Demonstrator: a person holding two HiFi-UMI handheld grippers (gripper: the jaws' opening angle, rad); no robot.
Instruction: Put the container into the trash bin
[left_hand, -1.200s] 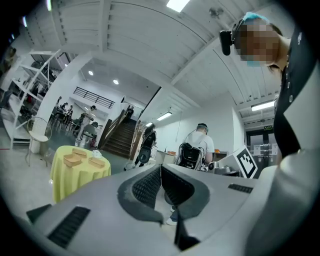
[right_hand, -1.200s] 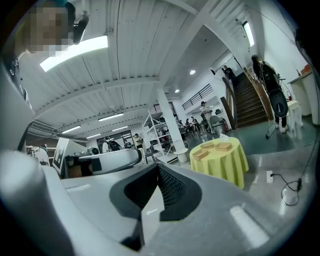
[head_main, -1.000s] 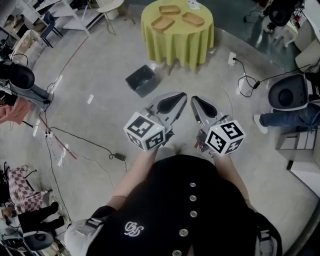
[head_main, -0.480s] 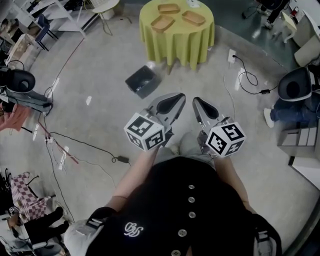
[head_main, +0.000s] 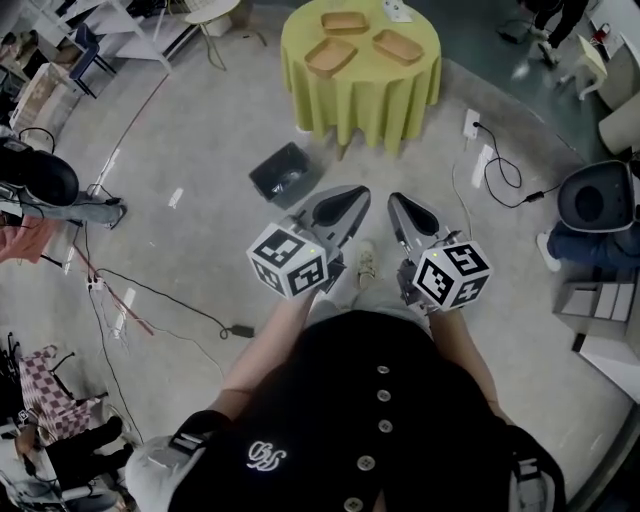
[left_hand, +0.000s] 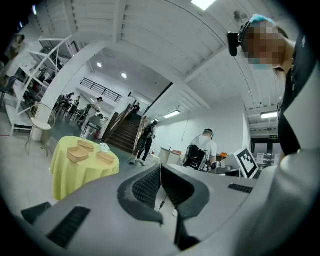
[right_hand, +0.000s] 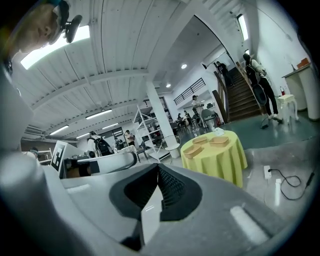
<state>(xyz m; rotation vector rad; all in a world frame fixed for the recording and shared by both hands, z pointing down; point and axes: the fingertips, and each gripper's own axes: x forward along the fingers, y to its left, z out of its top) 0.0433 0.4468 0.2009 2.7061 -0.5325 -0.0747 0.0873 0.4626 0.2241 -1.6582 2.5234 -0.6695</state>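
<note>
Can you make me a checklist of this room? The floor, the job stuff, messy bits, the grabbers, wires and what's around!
Surface: round table under a yellow cloth, with grey floor around it.
Job's things: three tan containers on the table. The dark trash bin stands on the floor, apart from the table.
Clutter: small white item at the table's far edge; can't tell what it is.
Grippers: left gripper and right gripper both have their fingers shut, with nothing between them.
Cables: black cable across the floor on the left. A second cable lies by a white power strip on the right.
Surroundings: people, shelves, stairs.
</note>
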